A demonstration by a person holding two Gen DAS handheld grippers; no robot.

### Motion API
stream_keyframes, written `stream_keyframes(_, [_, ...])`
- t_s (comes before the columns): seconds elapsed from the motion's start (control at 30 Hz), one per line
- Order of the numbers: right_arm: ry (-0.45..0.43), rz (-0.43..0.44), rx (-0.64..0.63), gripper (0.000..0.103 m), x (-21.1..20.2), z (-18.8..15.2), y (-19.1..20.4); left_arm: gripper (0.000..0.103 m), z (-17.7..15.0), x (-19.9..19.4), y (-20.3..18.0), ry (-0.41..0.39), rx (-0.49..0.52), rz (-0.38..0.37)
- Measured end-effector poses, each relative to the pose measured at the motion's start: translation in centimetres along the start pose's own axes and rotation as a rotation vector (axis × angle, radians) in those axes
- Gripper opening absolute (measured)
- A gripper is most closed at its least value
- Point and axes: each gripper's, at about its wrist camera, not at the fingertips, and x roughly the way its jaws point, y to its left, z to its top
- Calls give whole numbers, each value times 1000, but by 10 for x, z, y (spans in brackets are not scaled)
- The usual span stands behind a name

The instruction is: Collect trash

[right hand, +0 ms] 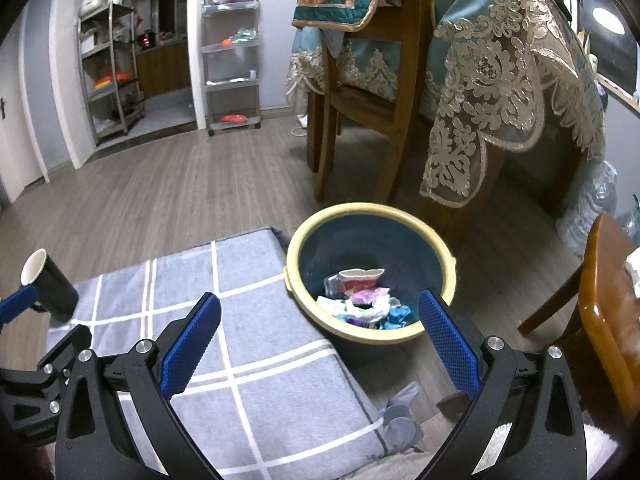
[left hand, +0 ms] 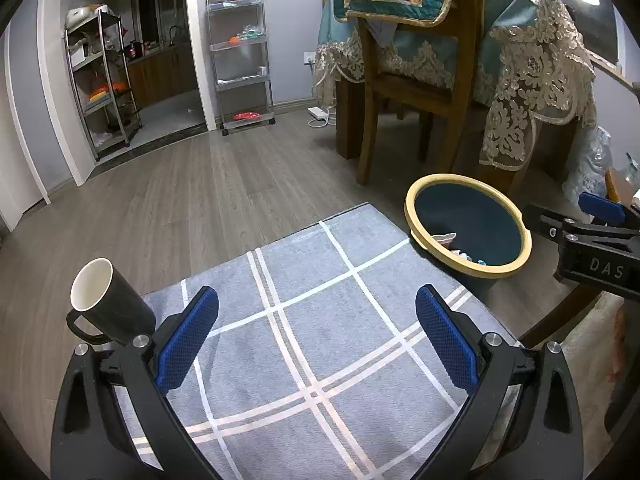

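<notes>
A dark blue trash bin with a yellow rim [right hand: 320, 220] stands on the floor beside the table; it also shows in the left wrist view [left hand: 420, 192]. Crumpled wrappers and paper [right hand: 366, 300] lie inside it. My right gripper [right hand: 320, 336] is open and empty, hovering over the table's right edge near the bin. My left gripper [left hand: 318, 332] is open and empty above the grey checked tablecloth [left hand: 320, 340]. A black mug with a white inside [left hand: 106, 304] stands just left of the left gripper; it also shows in the right wrist view [right hand: 50, 286].
A wooden chair [right hand: 360, 100] and a table with a teal lace cloth [left hand: 532, 64] stand behind the bin. Another wooden chair [right hand: 608, 312] is at the right. Metal shelf racks [left hand: 240, 60] line the far wall. A grey cloth [right hand: 400, 416] hangs at the table edge.
</notes>
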Motion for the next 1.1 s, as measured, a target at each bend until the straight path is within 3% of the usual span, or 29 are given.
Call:
stream_keyframes(0.83, [0,0,2,98,0,-1,1,97,4,-1,2,-8,-30,-7])
stream_keyframes(1.1, [1,-1,2,98,0,-1,1,97,5,4,-6,7,-12,45])
